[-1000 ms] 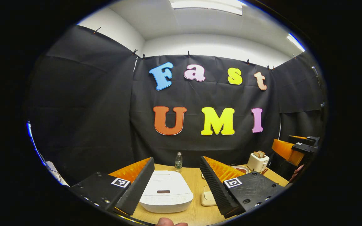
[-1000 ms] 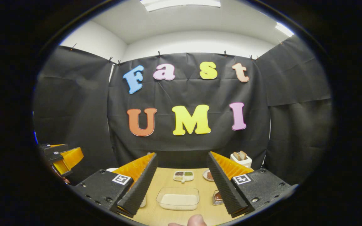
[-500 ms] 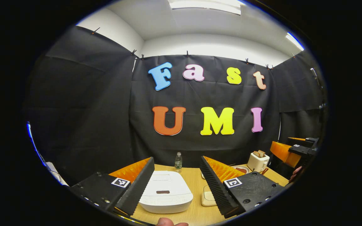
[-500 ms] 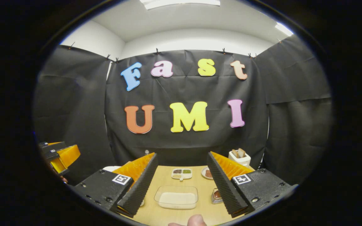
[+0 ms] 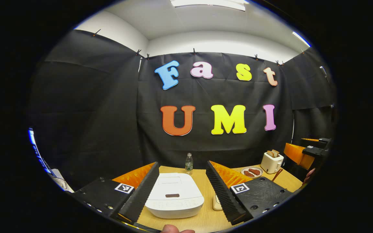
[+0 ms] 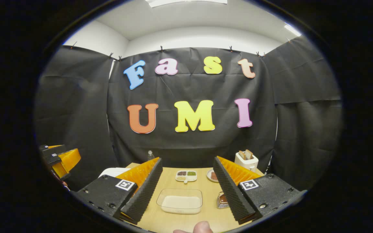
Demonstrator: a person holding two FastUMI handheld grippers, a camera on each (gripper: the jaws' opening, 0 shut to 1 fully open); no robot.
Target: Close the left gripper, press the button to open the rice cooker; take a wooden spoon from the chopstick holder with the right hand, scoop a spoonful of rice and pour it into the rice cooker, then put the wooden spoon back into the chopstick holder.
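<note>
While held above the near edge of the wooden table [image 5: 202, 181], left gripper [image 5: 181, 186] with fingers spread wide and nothing between them, framing the white rice cooker [image 5: 174, 199], lid shut, dark button [image 5: 172, 195] on top. Behind the cooker, a small bottle [image 5: 189, 162]; far right, a toaster [image 5: 271, 161] beside a plate of food [image 5: 252, 171]. Right gripper [image 6: 188, 186] likewise spread and empty, over a clear container of rice [image 6: 180, 201]. Farther back, a divided dish [image 6: 186, 175]. Just right of the container, partly hidden by the finger, a small metal holder [image 6: 222, 200]; contents hard to tell.
</note>
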